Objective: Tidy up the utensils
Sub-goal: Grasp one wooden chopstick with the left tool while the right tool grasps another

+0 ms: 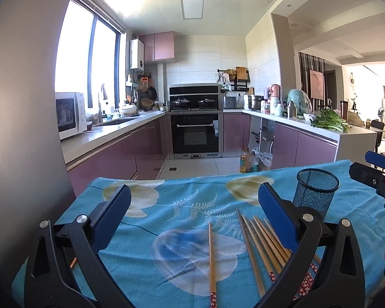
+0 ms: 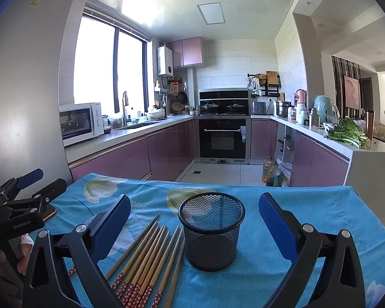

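On the blue floral tablecloth [image 1: 166,200], seen from the left wrist, the left gripper [image 1: 193,209] hangs with its blue-padded jaws spread wide and nothing between them; one long bamboo chopstick with a red patterned handle end [image 1: 212,261] lies alone between the jaws, its long axis running away from the camera, bare tip far and red end near, while the bundle of bamboo chopsticks [image 1: 265,246] lies just to its right, fanned slightly, tips toward the round black wire-mesh cup [image 1: 317,192] standing upright near the far right, with the right gripper [image 1: 379,172] beyond it at the edge. From the right wrist, the right gripper [image 2: 194,211] is likewise wide apart and empty, the mesh cup [image 2: 211,231] standing between its jaws, and the bundle [image 2: 151,259] just beside the cup on its left, tips slanting up toward it, red ends near; the left gripper [image 2: 25,187] sits at the far left. These sticks look light, stiff and smooth, likely to roll or slip, so a pinch across the shaft near mid-length seems safest
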`<state>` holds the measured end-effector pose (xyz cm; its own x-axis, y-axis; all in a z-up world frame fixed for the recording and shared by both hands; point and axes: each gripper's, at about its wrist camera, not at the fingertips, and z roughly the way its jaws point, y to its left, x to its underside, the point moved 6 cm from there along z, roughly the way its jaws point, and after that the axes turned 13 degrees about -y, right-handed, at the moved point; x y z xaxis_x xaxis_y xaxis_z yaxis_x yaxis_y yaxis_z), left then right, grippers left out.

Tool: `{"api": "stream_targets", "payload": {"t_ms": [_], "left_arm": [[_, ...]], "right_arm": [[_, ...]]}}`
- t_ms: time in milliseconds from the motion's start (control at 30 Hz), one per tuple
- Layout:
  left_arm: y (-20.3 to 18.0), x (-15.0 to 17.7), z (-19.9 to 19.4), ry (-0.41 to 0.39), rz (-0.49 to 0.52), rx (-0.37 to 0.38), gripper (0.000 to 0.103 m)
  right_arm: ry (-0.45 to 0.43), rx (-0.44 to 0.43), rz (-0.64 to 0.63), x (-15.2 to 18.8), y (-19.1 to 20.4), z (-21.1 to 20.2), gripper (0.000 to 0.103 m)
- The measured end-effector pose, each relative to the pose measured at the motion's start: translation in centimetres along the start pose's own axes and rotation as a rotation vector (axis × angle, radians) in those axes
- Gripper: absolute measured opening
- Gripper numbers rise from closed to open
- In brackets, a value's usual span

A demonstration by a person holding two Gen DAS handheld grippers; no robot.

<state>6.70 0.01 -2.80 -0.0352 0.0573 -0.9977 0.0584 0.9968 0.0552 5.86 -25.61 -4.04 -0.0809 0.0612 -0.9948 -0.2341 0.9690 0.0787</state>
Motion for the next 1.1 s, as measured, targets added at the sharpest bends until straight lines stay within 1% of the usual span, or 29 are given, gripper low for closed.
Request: {"api": "stream_targets", "payload": {"t_ms": [100, 133, 167, 267, 300, 333, 400, 467, 500, 533, 567, 600, 667, 733, 800, 900, 967, 1000, 1033, 1067, 1100], "left_arm": [[0.3, 1.5, 0.9, 0.078, 0.018, 0.013, 0.098], [0.3, 2.2, 1.3, 0.109, 0.026, 0.027, 0.098], [0.4, 2.7, 1.5, 0.130, 0.029, 0.031, 0.098], [0.3, 4.4, 2.6, 0.209, 0.033, 0.071, 0.097], [0.2, 4.9, 2.9, 0.235, 0.031, 0.087, 0.095], [0.0, 5.5, 3.3, 0.266, 0.032, 0.109, 0.091], [-0.4, 6.6, 3.9, 0.314, 0.038, 0.125, 0.084], [-0.7, 7.7, 4.5, 0.362, 0.037, 0.145, 0.080], [-1.0, 8.1, 4.7, 0.380, 0.036, 0.149, 0.075], [-1.2, 8.6, 4.9, 0.400, 0.036, 0.161, 0.070], [-1.4, 9.0, 5.2, 0.419, 0.039, 0.169, 0.069], [-1.6, 9.3, 5.3, 0.435, 0.043, 0.174, 0.064], [-2.0, 10.1, 5.9, 0.471, 0.048, 0.190, 0.059], [-2.5, 10.8, 6.5, 0.508, 0.046, 0.205, 0.049], [-2.8, 11.4, 6.8, 0.544, 0.038, 0.224, 0.042], [-3.1, 12.3, 7.4, 0.594, 0.028, 0.244, 0.034], [-3.2, 12.4, 7.6, 0.602, 0.019, 0.255, 0.033], [-3.4, 12.4, 7.7, 0.605, 0.015, 0.262, 0.030], [-3.5, 12.4, 7.8, 0.608, 0.011, 0.263, 0.026], [-3.5, 12.4, 8.0, 0.611, 0.007, 0.263, 0.023], [-3.6, 12.4, 8.1, 0.614, 0.002, 0.266, 0.016]], "right_arm": [[0.070, -0.049, -0.009, 1.5, 0.6, 0.2, 0.096], [0.100, -0.068, -0.011, 2.1, 0.8, 0.4, 0.095], [0.136, -0.080, -0.016, 2.9, 1.0, 0.6, 0.091], [0.247, -0.104, -0.027, 5.5, 1.7, 1.6, 0.077], [0.280, -0.106, -0.022, 6.2, 1.7, 1.9, 0.069], [0.321, -0.107, -0.011, 7.1, 1.7, 2.4, 0.064], [0.375, -0.111, 0.011, 8.3, 1.5, 3.0, 0.046], [0.423, -0.105, 0.027, 9.4, 1.4, 3.8, 0.038], [0.439, -0.106, 0.030, 9.7, 1.4, 4.0, 0.035], [0.453, -0.106, 0.031, 10.1, 1.5, 4.3, 0.034], [0.464, -0.106, 0.029, 10.4, 1.6, 4.6, 0.033], [0.475, -0.107, 0.028, 10.6, 1.7, 4.8, 0.032], [0.491, -0.117, 0.025, 11.0, 2.0, 5.3, 0.029], [0.513, -0.118, 0.020, 11.3, 2.2, 5.7, 0.027], [0.538, -0.119, 0.030, 11.7, 2.2, 6.1, 0.021], [0.552, -0.116, 0.040, 12.1, 2.2, 6.6, 0.019], [0.557, -0.114, 0.052, 12.0, 2.0, 6.8, 0.019], [0.556, -0.112, 0.056, 12.0, 2.0, 7.0, 0.018], [0.556, -0.109, 0.058, 12.0, 2.1, 7.1, 0.018], [0.557, -0.109, 0.063, 12.0, 2.1, 7.2, 0.015], [0.559, -0.113, 0.073, 12.0, 2.1, 7.2, 0.009]]}}
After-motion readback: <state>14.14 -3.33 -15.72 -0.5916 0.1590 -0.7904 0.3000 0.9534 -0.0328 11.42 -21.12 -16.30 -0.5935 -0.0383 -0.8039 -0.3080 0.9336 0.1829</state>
